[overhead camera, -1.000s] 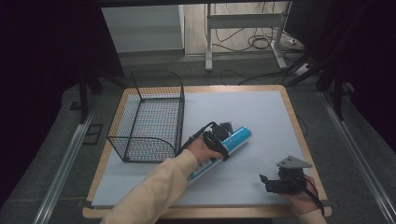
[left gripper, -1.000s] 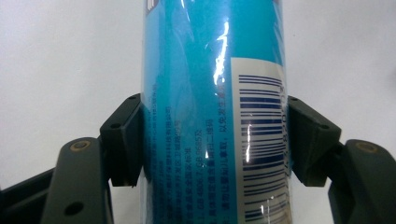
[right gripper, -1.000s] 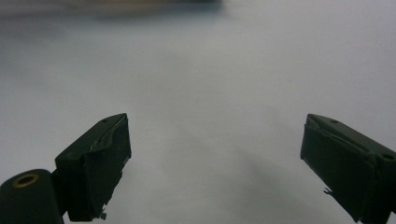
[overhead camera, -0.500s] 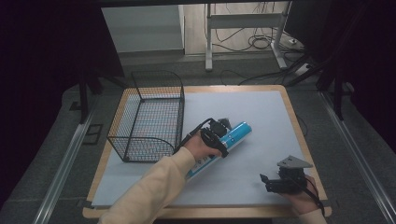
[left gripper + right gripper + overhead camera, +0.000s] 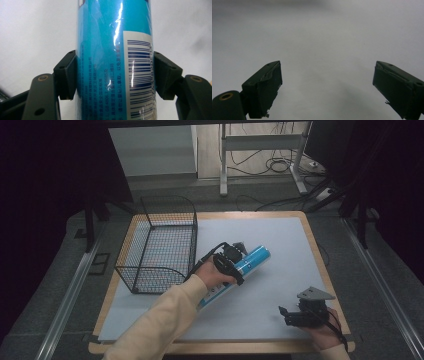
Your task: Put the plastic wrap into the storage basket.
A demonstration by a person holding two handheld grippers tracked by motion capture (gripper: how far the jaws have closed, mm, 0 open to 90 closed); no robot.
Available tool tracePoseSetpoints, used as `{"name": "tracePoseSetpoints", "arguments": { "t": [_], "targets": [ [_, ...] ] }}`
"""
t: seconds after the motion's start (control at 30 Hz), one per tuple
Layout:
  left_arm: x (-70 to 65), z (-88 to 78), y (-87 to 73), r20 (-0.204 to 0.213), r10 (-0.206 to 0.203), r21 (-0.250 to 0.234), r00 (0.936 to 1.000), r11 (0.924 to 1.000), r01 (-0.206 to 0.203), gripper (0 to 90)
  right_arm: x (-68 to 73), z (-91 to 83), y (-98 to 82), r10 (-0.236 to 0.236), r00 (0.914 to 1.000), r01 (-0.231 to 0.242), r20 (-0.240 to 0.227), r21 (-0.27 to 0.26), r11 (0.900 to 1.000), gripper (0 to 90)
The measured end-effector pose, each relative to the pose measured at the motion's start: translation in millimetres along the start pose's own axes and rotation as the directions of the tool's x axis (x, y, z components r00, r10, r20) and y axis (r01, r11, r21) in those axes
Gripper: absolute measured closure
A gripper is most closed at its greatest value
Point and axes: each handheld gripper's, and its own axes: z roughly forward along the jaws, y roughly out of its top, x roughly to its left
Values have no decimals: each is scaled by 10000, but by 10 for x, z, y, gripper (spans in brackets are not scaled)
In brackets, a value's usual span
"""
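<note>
At the bottom right of the high view, a hand holds the right gripper point(image 5: 295, 316) low over the white sheet point(image 5: 280, 250), near the front edge of the table point(image 5: 320, 265). In the right gripper view, its two black jaws stand far apart with nothing between them, and plain white sheet point(image 5: 324, 50) lies past them. A grey plate point(image 5: 315, 294) sits on top of this gripper. At the bottom left of the high view, a long arm in a cream sleeve point(image 5: 160, 320) reaches up toward the middle of the frame. Its hand holds the left gripper point(image 5: 235, 257), which is clamped on a blue can point(image 5: 252, 259). The can lies on its side in the middle of the sheet, slanting from lower left to upper right, and the hand and sleeve cover its lower end. In the left gripper view, the can point(image 5: 112, 50) runs straight up the frame, and one black jaw presses on each side of it. The can is shiny, with small print and a white patch with a barcode point(image 5: 138, 72). Just left of the left gripper, in the upper left of the high view, a black wire basket point(image 5: 165, 245) stands on the table. Past the far edge of the table, at the top of the frame, are grey metal legs point(image 5: 260, 150) and cables point(image 5: 280, 167) on the floor.
</note>
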Motion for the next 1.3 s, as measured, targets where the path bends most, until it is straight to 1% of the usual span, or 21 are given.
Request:
{"name": "tracePoseSetpoints", "arguments": {
  "t": [0.17, 0.3, 0.47, 0.63, 0.67, 0.7, 0.73, 0.87, 0.93, 1.07, 1.17, 1.3],
  "targets": [
    [22, -70, 0, -32, -37, -106, 10000, 9999, 37, 317, -1, 0, 0, 4, 10000, -4, 17, 0, 10000, 90],
    [47, -136, -6, -152, -40, -153, 9999, 9999, 38, 317, -2, 1, -1, 7, 10000, -7, 23, 3, 10000, 90],
    [74, -236, -8, -205, -123, -339, 9997, 9994, 116, 317, -1, 3, 0, 4, 10000, -4, 19, 3, 10000, 90],
    [97, -297, -9, -254, -93, -428, 9996, 9991, 82, 317, -2, 2, 0, -7, 10000, 7, 23, 4, 10000, 90],
    [110, -326, -13, -198, -236, -584, 9995, 9980, 224, 317, -1, 2, -1, 6, 10000, -6, 25, 10, 10000, 90],
    [110, -326, -13, -198, -236, -584, 9995, 9980, 224, 317, -1, 2, -1, 6, 10000, -6, 25, 10, 10000, 90],
    [125, -352, -13, -197, -313, -695, 9993, 9971, 298, 317, -2, 2, 0, 5, 10000, -5, 37, 0, 10000, 90],
    [142, -382, -5, -250, -316, -689, 9992, 9972, 298, 317, -3, 4, 0, 14, 10000, -14, 33, 28, 10000, 90],
    [148, -394, 4, -340, -275, -666, 9990, 9975, 252, 317, -2, 5, -2, 22, 10000, -22, 27, 38, 10000, 90],
    [160, -409, 10, -300, -297, -700, 9991, 9972, 275, 317, -5, 7, -1, 53, 10000, -53, 43, 20, 10000, 90],
    [162, -426, 16, -364, -275, -674, 9990, 9974, 250, 317, -9, 4, -2, 30, 10000, -30, 34, 13, 10000, 90],
    [167, -460, 25, -382, -292, -767, 9988, 9967, 262, 317, -9, 3, -1, 47, 10000, -47, 27, 9, 10000, 90]
  ]
}}
